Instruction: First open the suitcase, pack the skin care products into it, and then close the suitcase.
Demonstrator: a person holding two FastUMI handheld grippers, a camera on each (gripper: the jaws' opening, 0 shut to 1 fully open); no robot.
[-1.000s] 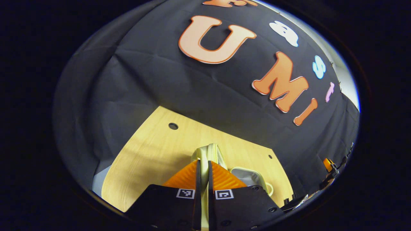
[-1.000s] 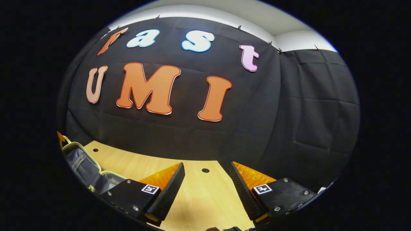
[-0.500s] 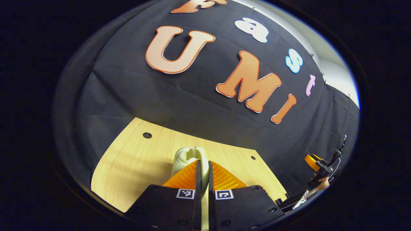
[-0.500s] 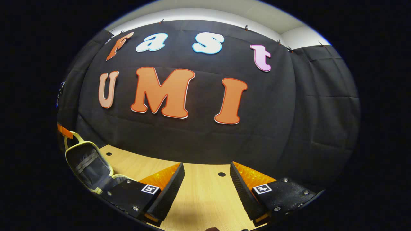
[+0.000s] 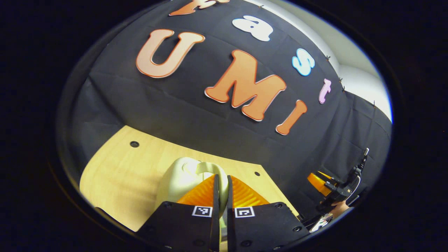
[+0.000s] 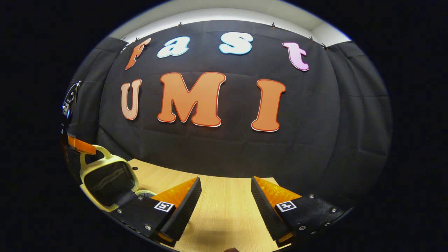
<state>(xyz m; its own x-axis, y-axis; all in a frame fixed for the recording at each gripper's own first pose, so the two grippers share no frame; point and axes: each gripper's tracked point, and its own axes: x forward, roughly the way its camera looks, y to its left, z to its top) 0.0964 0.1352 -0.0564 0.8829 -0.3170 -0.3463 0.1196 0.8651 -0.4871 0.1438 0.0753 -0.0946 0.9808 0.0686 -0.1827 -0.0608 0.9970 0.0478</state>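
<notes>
Left gripper view: left hand-held gripper [image 5: 221,182] clamped on suitcase [image 5: 178,180] handle [image 5: 206,168], lid raised over desk [image 5: 119,175]. Right gripper view: right hand-held gripper [image 6: 225,196] spread wide, holding nothing; suitcase at desk's left edge, lid half-closed.

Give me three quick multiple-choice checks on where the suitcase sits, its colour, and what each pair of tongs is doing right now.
1. In the right gripper view, the small pale yellow hard-shell suitcase sits:
A. lower left
B. centre
C. upper right

2. The suitcase's outer shell is:
A. red
B. pale yellow
C. blue

3. The right tongs are:
A. shut on the suitcase
B. shut on a bottle
C. open

Answers:
1 A: it stands on the light wooden table at the left edge, lid raised.
2 B: the shell looks cream-yellow in both views.
3 C: a wide gap over bare table, while the left tongs pinch the suitcase handle.
</notes>
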